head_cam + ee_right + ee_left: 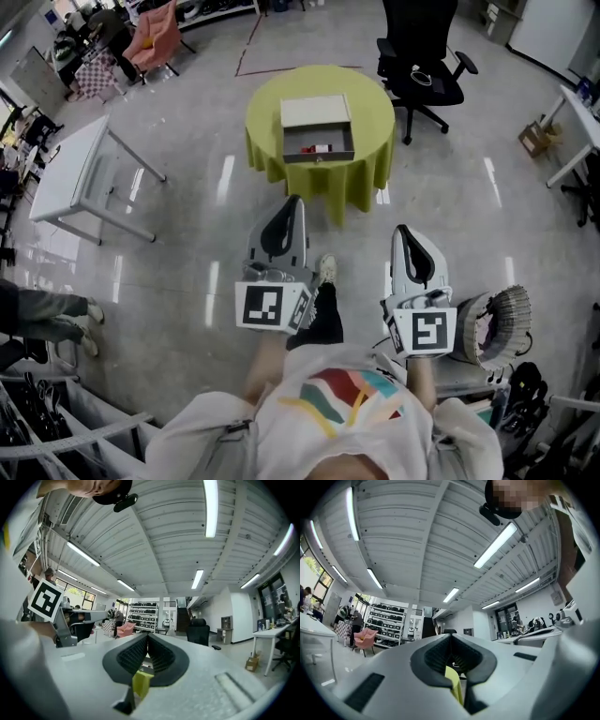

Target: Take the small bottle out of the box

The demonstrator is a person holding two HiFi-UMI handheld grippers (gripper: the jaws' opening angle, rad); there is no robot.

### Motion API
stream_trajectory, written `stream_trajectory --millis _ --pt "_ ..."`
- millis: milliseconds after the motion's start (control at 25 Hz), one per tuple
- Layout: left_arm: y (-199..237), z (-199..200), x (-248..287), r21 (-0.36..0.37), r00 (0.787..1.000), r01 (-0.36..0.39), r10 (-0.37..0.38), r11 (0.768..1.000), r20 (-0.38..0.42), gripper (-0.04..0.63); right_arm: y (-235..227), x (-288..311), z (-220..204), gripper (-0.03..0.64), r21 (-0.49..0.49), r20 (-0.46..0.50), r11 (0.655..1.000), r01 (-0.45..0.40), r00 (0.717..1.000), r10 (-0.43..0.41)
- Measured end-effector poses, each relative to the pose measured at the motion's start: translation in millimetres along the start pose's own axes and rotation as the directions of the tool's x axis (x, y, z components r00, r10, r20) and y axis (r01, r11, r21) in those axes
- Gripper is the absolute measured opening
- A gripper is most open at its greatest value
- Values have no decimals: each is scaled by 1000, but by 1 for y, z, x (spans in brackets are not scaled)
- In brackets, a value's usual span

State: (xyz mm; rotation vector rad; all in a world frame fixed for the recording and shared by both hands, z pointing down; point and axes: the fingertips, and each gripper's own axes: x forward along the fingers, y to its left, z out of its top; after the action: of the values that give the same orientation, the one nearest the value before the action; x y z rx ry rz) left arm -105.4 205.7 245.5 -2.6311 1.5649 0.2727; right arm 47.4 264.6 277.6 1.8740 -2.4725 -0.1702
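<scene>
An open grey box (317, 141) sits on a round table with a yellow-green cloth (319, 173), far ahead of me. Inside the box lies a small red and white item (316, 148), too small to tell whether it is the bottle. My left gripper (294, 201) and right gripper (402, 231) are held close to my body, well short of the table, pointing toward it. Both are shut with nothing between the jaws. In the left gripper view the left gripper's (450, 638) dark pads meet, and in the right gripper view the right gripper's (147, 638) ribbed pads meet.
A black office chair (422, 66) stands behind the table at right. A white table (80, 173) is at the left and a pink chair (155, 37) at the far left. A woven basket (502, 323) sits beside my right hand. Grey floor lies between me and the round table.
</scene>
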Motion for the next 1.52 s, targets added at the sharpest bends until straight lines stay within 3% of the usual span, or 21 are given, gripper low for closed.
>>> stream_trajectory --millis 800,1160,1520 --pt "153 -33 268 0 999 14 -14 1000 -46 15 -71 318 3 3 21 -28 998 -61 998 61" --pt "170 -46 320 -3 997 27 -27 1000 -71 15 -98 360 -8 3 62 -51 997 -39 998 42" --pt "172 -59 345 14 994 -18 19 1000 -103 15 -119 391 -14 3 70 -54 992 -106 992 110"
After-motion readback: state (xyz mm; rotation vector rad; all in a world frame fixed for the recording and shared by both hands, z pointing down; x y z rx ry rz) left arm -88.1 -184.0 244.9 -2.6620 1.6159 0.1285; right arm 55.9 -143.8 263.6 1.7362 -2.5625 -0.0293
